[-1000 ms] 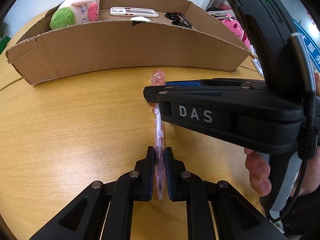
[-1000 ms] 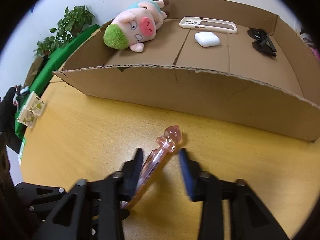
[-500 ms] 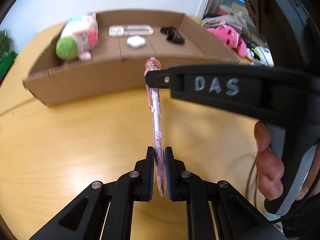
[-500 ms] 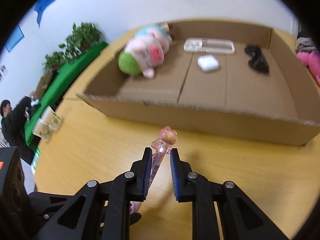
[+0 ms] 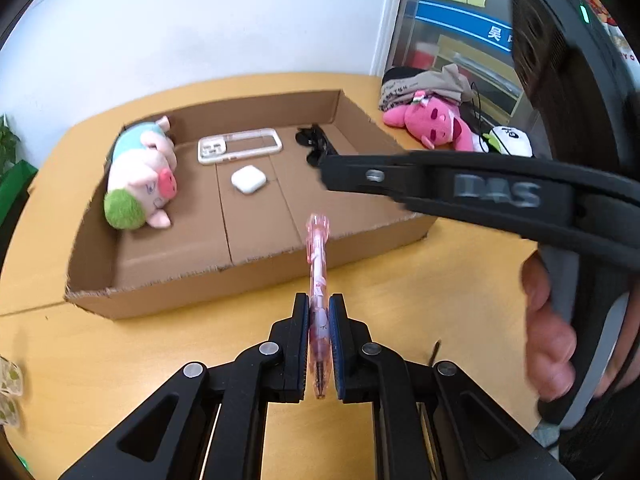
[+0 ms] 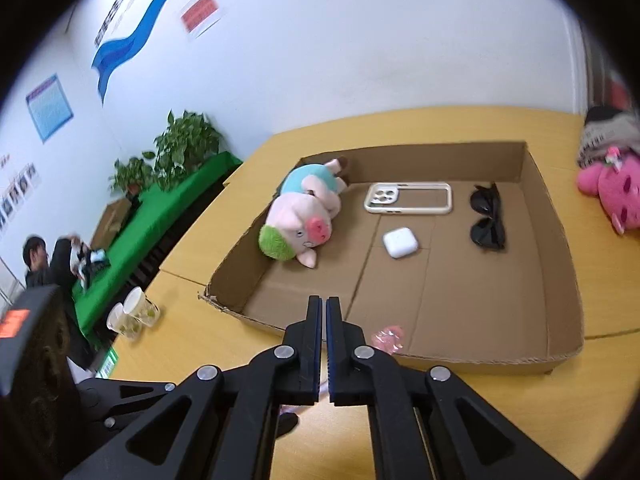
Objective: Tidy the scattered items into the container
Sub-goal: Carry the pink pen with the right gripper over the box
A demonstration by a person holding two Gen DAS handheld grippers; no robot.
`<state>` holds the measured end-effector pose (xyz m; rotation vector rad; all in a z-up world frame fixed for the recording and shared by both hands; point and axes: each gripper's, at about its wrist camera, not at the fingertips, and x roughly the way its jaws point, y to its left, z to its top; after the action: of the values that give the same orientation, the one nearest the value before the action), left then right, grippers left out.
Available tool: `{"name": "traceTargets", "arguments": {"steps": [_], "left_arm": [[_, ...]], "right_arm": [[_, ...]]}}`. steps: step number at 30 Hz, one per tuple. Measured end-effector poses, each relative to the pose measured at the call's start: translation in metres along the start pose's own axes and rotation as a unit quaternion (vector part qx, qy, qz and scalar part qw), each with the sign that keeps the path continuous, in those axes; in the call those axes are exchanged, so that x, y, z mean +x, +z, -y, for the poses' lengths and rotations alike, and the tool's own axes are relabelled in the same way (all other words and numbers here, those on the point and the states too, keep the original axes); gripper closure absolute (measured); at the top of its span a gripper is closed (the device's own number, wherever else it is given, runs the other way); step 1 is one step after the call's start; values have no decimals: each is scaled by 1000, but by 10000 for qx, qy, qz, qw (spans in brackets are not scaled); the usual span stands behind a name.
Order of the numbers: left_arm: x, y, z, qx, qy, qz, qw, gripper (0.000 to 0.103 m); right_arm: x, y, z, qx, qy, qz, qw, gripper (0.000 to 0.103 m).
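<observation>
A pink pen (image 5: 317, 256) with a piglet cap is clamped upright-ish in my left gripper (image 5: 319, 304), held above the table just before the cardboard box (image 5: 192, 292). My right gripper (image 5: 332, 174) crosses above and beyond the pen without touching it. In the right wrist view the right gripper (image 6: 323, 304) has its jaws closing down to a thin slit with nothing between them. The pen's cap (image 6: 386, 338) shows just right of its fingers. The box (image 6: 480, 362) holds a pig plush (image 6: 300, 220), a phone case (image 6: 408, 198), a white earbud case (image 6: 400, 242) and sunglasses (image 6: 486, 220).
A pink plush (image 5: 436, 128) and clothes lie on the table right of the box. Paper cups (image 6: 134, 316) stand at the left table edge. Beyond them are a green-covered table (image 6: 160, 200) with plants and a seated person (image 6: 36, 260). A hand (image 5: 548, 340) grips the right gripper's handle.
Both grippers have risen, and the left one has lifted the pen off the table. The right jaws, earlier around the pen's cap, have closed without it and now sit beside it.
</observation>
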<state>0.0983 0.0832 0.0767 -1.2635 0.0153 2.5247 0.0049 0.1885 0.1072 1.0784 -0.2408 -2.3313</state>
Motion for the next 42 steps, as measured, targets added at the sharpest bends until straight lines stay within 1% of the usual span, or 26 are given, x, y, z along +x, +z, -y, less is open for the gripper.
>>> {"name": "traceTargets", "arguments": {"steps": [1,2,3,5,7,8,10,13,15,16,17,18,21,24,27,29,33,37,39,42], "left_arm": [[0,-4,-1,-40,-19,-29,10000,94],[0,-8,-2,-80,-27,-54,9999,94],[-2,-14,-2,-124,-29,-81,9999,94],[-2,-24,-4,-205,-16,-163,9997,94],[3,-29,-5,-236,-14,-251,9994,94],[5,-30,-5,-234,-20,-285,9993,94],[7,-32,-4,-238,-29,-319,9992,94],[6,-33,-5,-255,-35,-317,9992,94],[7,-33,-6,-285,-54,-337,9990,94],[8,-33,-6,-291,-52,-347,9990,94],[9,-33,-7,-299,-37,-359,9989,94],[10,-33,-8,-305,-26,-366,9989,94],[9,-31,-11,-386,-154,-335,9986,94],[6,-24,-9,-352,-205,-260,9988,94],[3,-10,-9,-379,-269,-145,9988,94],[1,3,-13,-469,-413,-62,9980,94],[4,34,-20,-599,-577,85,9965,94],[17,77,-27,-609,-713,73,9956,94],[30,99,-34,-696,-788,-18,9945,94],[57,127,-49,-976,-1056,-274,9892,94]], "right_arm": [[0,-6,12,148,48,-92,9998,74],[1,-15,25,342,87,-194,9992,48],[3,-23,35,510,117,-282,9982,40],[16,-44,55,903,276,-624,9936,39],[35,-62,67,1340,622,-958,9844,39],[45,-67,67,1480,821,-1070,9797,39],[59,-68,61,1568,1193,-1139,9738,39],[70,-61,48,1615,1598,-1055,9681,39],[76,-54,38,1482,1557,-1034,9711,47],[79,-50,35,1397,1449,-1051,9739,62],[81,-48,33,1334,1349,-1069,9760,82],[81,-47,32,1296,1266,-1069,9776,88],[75,-44,30,1177,1149,-951,9818,89],[60,-36,19,858,942,-737,9891,91],[46,-19,7,579,885,-554,9929,94],[40,-7,3,431,781,-461,9949,94],[33,24,7,283,660,-339,9968,94],[41,63,11,123,489,-405,9979,94],[49,86,19,143,411,-478,9979,94],[66,113,31,146,219,-624,9977,94]]}}
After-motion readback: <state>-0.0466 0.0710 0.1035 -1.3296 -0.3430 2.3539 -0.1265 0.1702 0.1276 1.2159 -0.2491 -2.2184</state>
